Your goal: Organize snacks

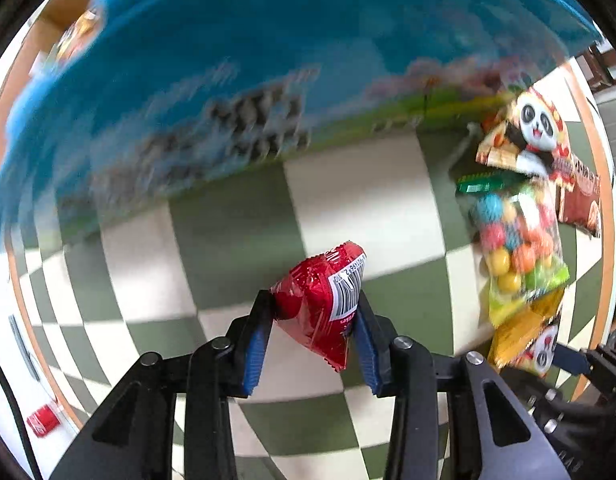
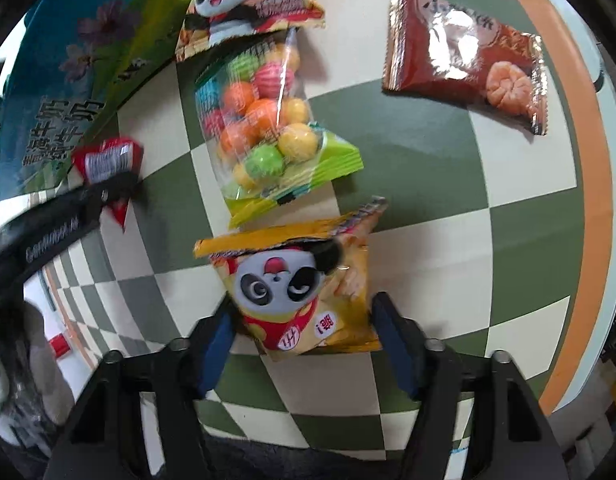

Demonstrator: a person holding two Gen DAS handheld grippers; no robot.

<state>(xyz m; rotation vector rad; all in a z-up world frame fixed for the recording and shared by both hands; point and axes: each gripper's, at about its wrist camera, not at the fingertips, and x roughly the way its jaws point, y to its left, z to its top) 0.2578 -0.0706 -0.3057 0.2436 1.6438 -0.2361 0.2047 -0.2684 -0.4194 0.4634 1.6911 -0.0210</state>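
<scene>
The left claw (image 1: 314,312) pinches a small red packet (image 1: 322,304) at frame centre, lifted off the checkered tabletop (image 1: 235,216). The right claw (image 2: 299,320) straddles a yellow panda bag (image 2: 303,288) — pads not visibly pressing. Three packets wait above — sorting seems barely begun.

Red snack packet (image 1: 324,304), clamped, lifted.

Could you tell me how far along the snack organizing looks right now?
Nothing looks sorted yet. In hand: the left gripper is shut on a small red packet; the right gripper straddles the yellow panda bag. Left: the gumball bag, orange panda bag and brown orange-picture packet lie loose beside the blue box.
</scene>
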